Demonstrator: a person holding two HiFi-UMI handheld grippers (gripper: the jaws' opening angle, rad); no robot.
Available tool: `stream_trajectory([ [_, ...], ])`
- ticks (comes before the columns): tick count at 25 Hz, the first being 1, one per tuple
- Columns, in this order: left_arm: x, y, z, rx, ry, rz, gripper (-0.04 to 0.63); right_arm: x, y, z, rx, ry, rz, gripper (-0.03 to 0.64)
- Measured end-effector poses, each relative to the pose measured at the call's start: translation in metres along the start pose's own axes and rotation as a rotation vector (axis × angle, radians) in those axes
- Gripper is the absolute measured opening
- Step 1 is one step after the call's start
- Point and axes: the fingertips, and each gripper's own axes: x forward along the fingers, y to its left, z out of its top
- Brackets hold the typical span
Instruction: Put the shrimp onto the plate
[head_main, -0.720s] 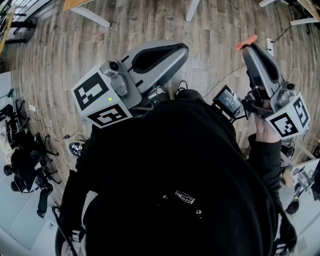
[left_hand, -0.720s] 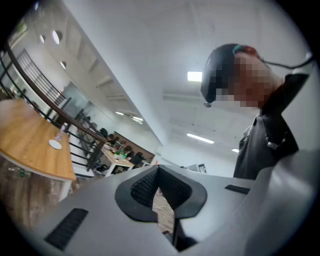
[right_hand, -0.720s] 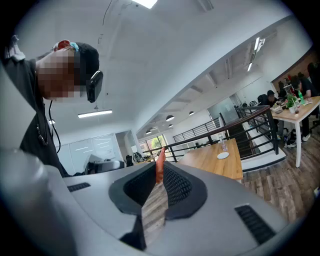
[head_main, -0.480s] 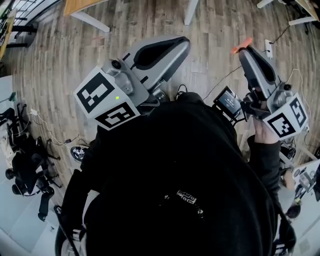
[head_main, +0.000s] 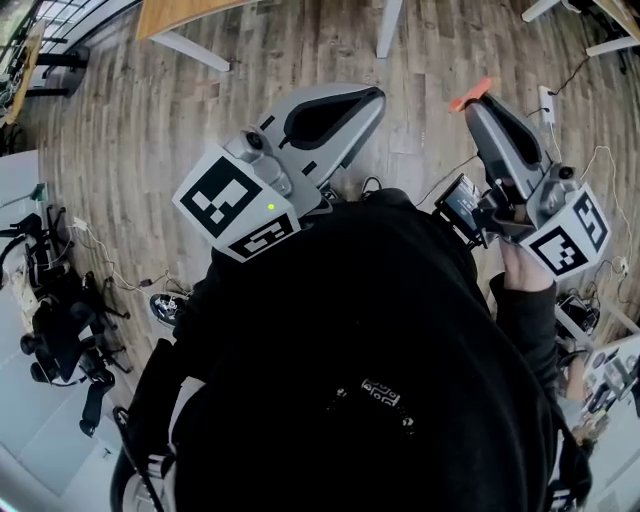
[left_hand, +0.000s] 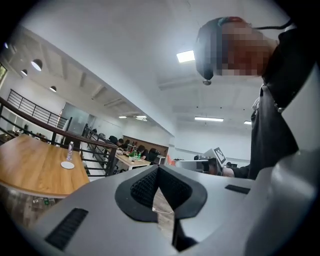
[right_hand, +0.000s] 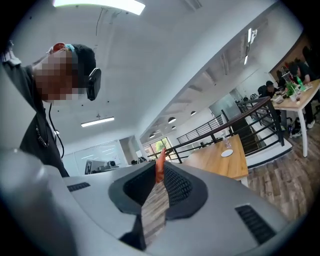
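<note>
An orange shrimp (head_main: 468, 96) sticks out from the tips of my right gripper (head_main: 476, 105), which is shut on it and raised over the wooden floor at the upper right of the head view. In the right gripper view the shrimp (right_hand: 160, 161) stands pinched between the dark pads (right_hand: 176, 186). My left gripper (head_main: 368, 97) is raised at the centre, its jaws meeting at the tips with nothing between them; in the left gripper view the left gripper (left_hand: 158, 169) shows only floor behind its pads. A small white plate (right_hand: 227, 153) lies on a wooden table (right_hand: 222, 160).
The person's black-clad body (head_main: 370, 360) fills the lower head view. Table legs (head_main: 190, 47) and cables (head_main: 440, 165) lie on the wood floor. Black chairs (head_main: 60, 340) stand at the left. Railings (right_hand: 235, 125) and distant people at desks (right_hand: 287, 90) appear in the gripper views.
Both grippers drifted slightly: the left one shifted right and up, the right one moved left and up with the shrimp still pinched in it.
</note>
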Motion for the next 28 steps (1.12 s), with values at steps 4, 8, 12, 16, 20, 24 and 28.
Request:
stream_trajectory([
  [4,0.004,0.007,-0.003,0.001,0.005,0.005,0.005,-0.005,-0.013,0.001,0.003,-0.011,-0.002,0.059],
  [8,0.015,0.009,-0.007,-0.006,0.024,0.009,0.005,-0.033,-0.041,0.014,0.017,-0.064,-0.057,0.058],
  [12,0.026,0.006,-0.017,-0.009,0.062,-0.01,0.005,-0.062,-0.071,0.023,0.04,-0.11,-0.119,0.058],
  [16,0.03,0.019,-0.018,-0.027,0.075,-0.033,0.005,-0.061,-0.085,0.028,0.053,-0.127,-0.162,0.058],
  [20,0.04,0.044,-0.008,-0.024,0.065,-0.071,0.005,-0.05,-0.096,0.039,0.056,-0.153,-0.217,0.059],
  [24,0.051,0.076,0.0,-0.052,0.064,-0.059,0.005,-0.037,-0.101,0.05,0.05,-0.166,-0.252,0.058],
  [28,0.058,0.11,0.003,-0.071,0.078,-0.057,0.005,-0.015,-0.11,0.058,0.034,-0.161,-0.281,0.058],
])
